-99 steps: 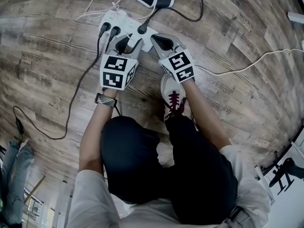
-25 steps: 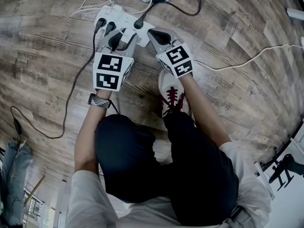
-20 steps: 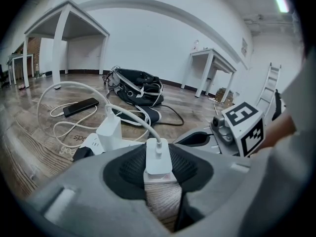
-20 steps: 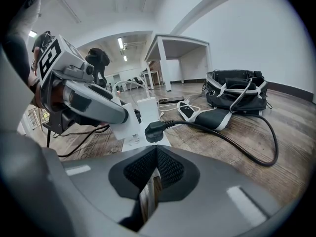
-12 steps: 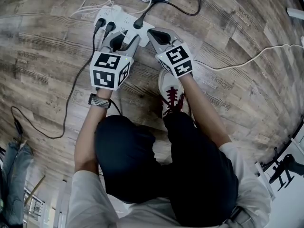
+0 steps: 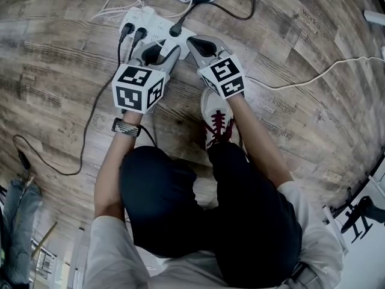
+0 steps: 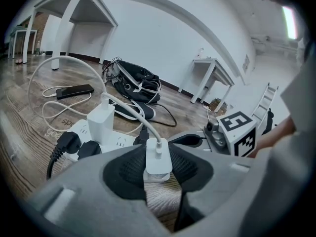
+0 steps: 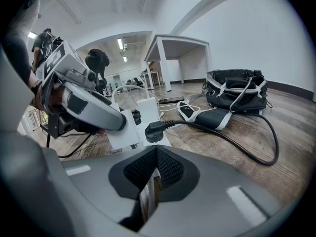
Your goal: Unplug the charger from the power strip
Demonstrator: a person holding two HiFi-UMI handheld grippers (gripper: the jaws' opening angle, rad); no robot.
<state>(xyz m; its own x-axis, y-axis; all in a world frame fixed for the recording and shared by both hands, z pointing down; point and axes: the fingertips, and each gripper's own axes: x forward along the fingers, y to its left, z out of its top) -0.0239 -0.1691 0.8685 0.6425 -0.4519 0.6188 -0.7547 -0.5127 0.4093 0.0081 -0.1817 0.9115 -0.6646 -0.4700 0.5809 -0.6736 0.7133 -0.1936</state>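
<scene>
Clamping the charger [image 7: 158, 156], left gripper [image 6: 157, 53] is seemingly holding it clear of the strip [image 7: 112, 142]; right gripper [image 8: 155, 171] is idling closed beside it.

Head view looks steeply down; both low gripper views share the power strip [image 6: 154, 21].

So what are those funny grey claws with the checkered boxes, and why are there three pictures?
They're grabbing tools, one in each hand of a person. One picture comes from a camera on the person's head, looking down; the other two come from cameras riding on the tools. On the wooden floor lies a white power strip with black plugs in it. The left gripper squeezes a white charger. The right gripper is shut, holding nothing, beside the strip's end.
</scene>
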